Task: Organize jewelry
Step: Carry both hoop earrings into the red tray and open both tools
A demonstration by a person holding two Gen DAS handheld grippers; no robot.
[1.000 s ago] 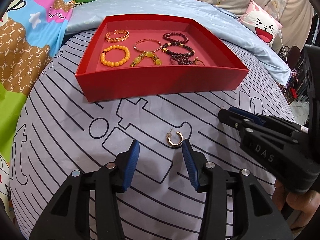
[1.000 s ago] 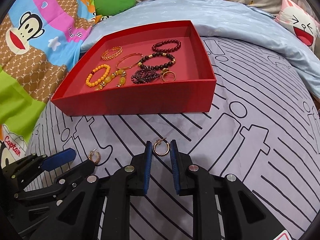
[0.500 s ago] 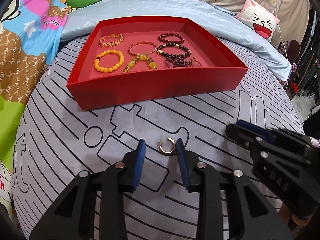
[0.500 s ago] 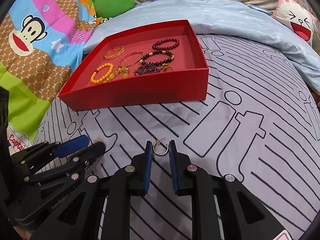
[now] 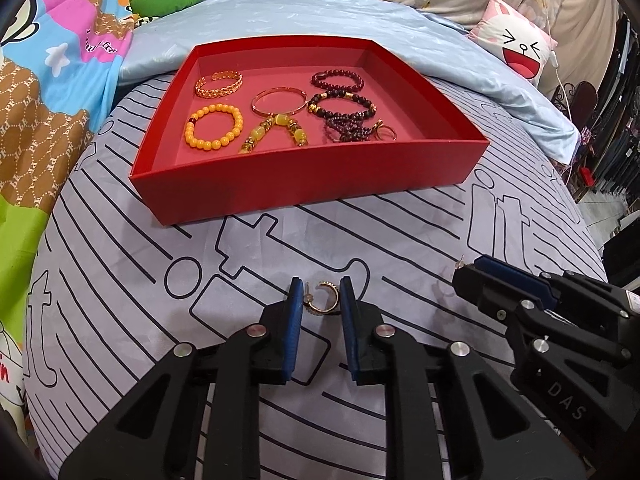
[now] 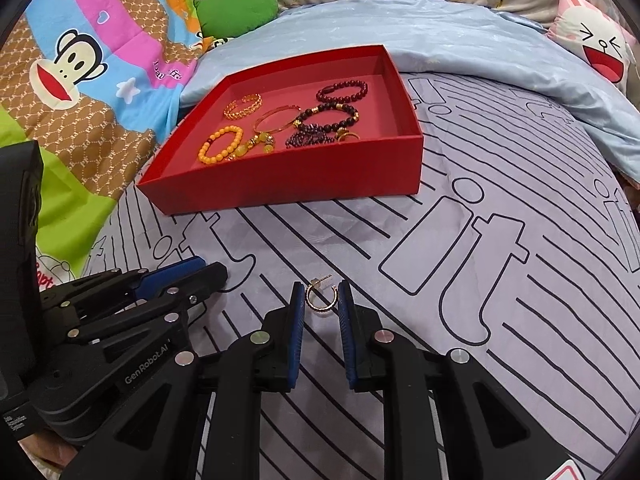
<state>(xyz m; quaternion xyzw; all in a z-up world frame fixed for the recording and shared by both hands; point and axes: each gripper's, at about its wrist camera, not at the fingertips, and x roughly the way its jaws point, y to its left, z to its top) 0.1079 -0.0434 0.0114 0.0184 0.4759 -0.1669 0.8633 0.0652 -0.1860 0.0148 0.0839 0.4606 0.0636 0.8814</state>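
Note:
A gold hoop earring (image 5: 320, 311) lies on the striped sheet between the blue pads of my left gripper (image 5: 320, 296). Its jaws are closing, and both pads look to be touching the hoop. My right gripper (image 6: 319, 298) is shut on a second gold hoop earring (image 6: 320, 311), held upright just above the sheet. In the left wrist view the right gripper (image 5: 466, 276) sits at the right. The left gripper (image 6: 208, 270) shows at the left of the right wrist view. Beyond both stands a red tray (image 5: 312, 196) (image 6: 288, 188) holding several bracelets and a ring.
The grey sheet with black lines (image 5: 120, 280) covers a rounded bed surface that drops off toward the near edge. A light blue quilt (image 5: 320, 16) lies behind the tray, a cartoon blanket (image 6: 80, 60) at the left and a white face cushion (image 5: 516, 48) at the far right.
The left jaws have narrowed from wide apart to tight around the hoop. The right gripper has drifted a little, still gripping its earring.

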